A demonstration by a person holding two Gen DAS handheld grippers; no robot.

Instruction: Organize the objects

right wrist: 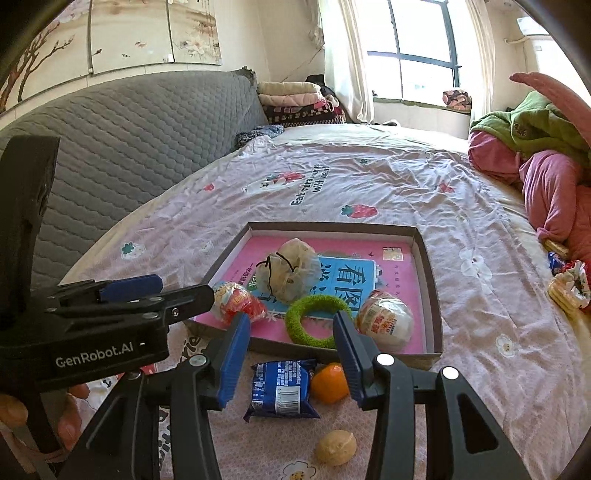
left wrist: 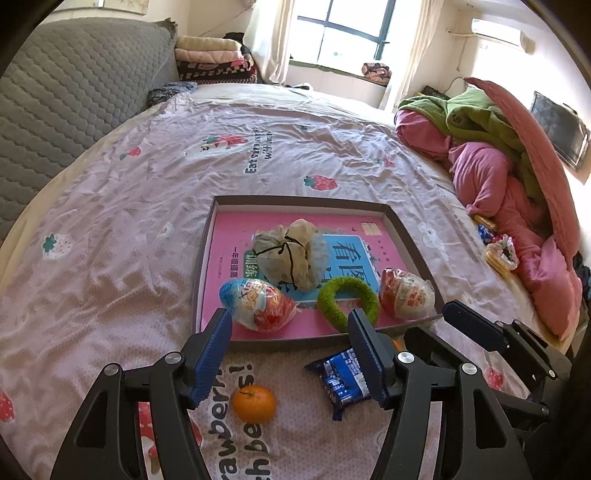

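Pink strawberry-print bedsheet spreads under a sunlit window; my left tongs and right tongs gape empty above an orange and blue packet beside the tray.

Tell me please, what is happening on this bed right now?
A person holds two grippers over a bed, sorting small things into a shallow box. Inside it already lie a tied bag, a green ring and two wrapped eggs. An orange, a blue snack pack and a walnut remain outside on the sheet. The left gripper and right gripper are both open, holding nothing.
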